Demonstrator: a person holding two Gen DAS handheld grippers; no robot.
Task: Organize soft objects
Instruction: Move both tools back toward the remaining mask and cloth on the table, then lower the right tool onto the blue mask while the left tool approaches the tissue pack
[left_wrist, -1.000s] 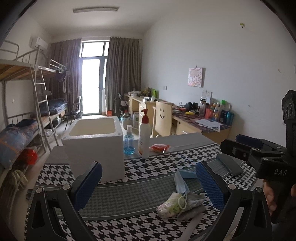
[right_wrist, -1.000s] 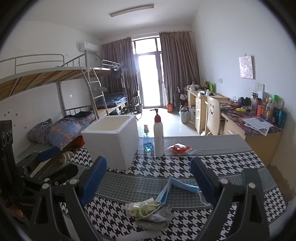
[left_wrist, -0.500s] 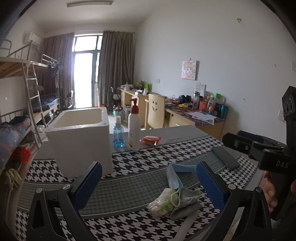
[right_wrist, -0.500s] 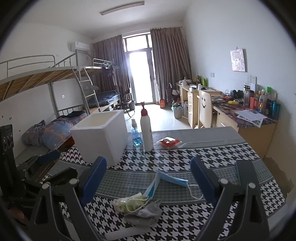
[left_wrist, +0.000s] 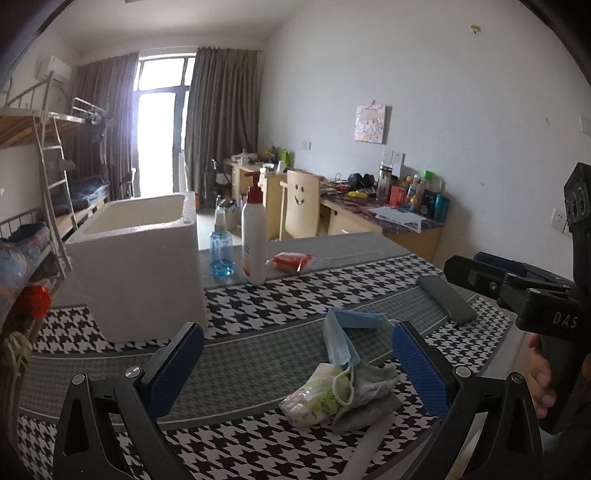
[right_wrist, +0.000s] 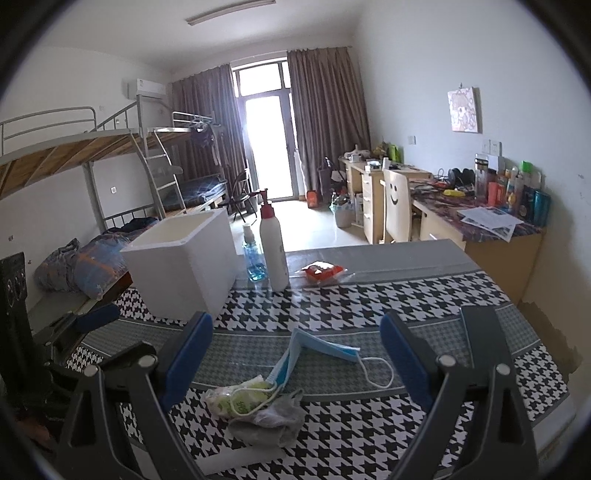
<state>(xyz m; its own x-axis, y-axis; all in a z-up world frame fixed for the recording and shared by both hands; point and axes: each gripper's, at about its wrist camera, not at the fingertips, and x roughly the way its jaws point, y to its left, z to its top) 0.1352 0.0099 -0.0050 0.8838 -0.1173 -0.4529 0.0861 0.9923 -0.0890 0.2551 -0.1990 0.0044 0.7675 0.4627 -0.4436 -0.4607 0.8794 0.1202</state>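
A small heap of soft things lies on the houndstooth table near its front edge: a blue face mask (left_wrist: 345, 334) (right_wrist: 314, 345), a green-and-white tissue packet (left_wrist: 317, 397) (right_wrist: 240, 397) and a crumpled grey cloth (left_wrist: 373, 384) (right_wrist: 271, 421). My left gripper (left_wrist: 295, 369) is open, just short of the heap, which sits between the fingers towards the right one. My right gripper (right_wrist: 295, 356) is open too, with the heap low between its blue pads (right_wrist: 188, 354). A white foam box (left_wrist: 136, 258) (right_wrist: 181, 266), open on top, stands at the back left.
A blue spray bottle (left_wrist: 221, 251), a white pump bottle (left_wrist: 254, 236) and a red packet (left_wrist: 290, 260) stand behind the box's right side. A dark flat phone-like slab (left_wrist: 447, 301) lies at the right. A white strip (right_wrist: 240, 458) lies at the table's front edge. A hand (left_wrist: 541, 380) holds the right gripper.
Both views have swung slightly to the right, so the box and the heap sit further left in them. Both grippers have stayed open and nothing on the table has moved.
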